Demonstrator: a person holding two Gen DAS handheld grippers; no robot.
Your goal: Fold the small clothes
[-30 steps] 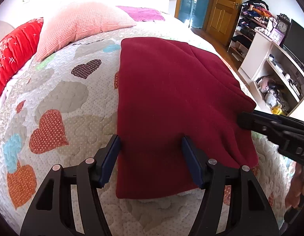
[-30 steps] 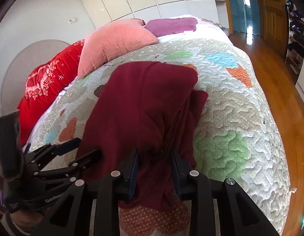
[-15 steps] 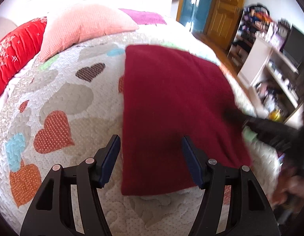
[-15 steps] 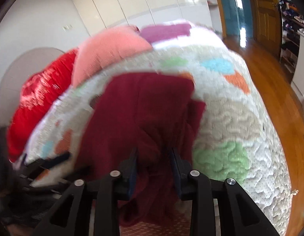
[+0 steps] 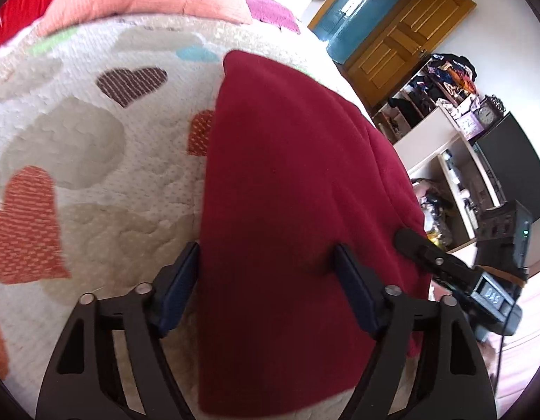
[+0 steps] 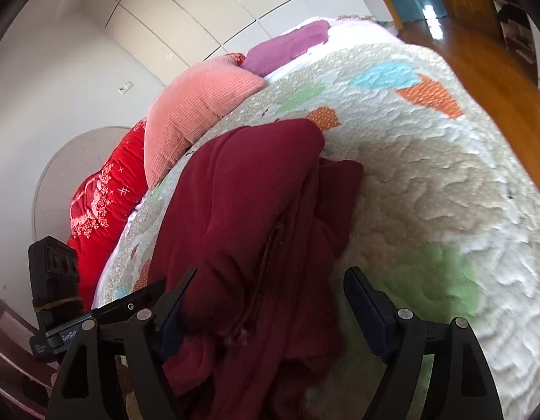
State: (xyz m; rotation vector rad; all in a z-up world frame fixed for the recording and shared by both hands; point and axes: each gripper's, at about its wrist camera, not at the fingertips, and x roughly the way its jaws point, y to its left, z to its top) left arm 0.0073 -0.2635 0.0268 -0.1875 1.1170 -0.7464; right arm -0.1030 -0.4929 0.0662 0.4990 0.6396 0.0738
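Dark red garment (image 5: 298, 210) lying folded on the heart-patterned quilt (image 5: 81, 161) of the bed, near its front edge.

Left gripper (image 5: 266, 280) opening, jaws spread wide over the garment's near edge, left pad just beside the cloth's side, not pressing. Right gripper (image 6: 270, 301) also opening, jaws straddling the bunched, zippered side of the cloth without clamping it. Behind, at the head of the bed: pink pillow (image 6: 196, 105), red pillow (image 6: 105, 196).
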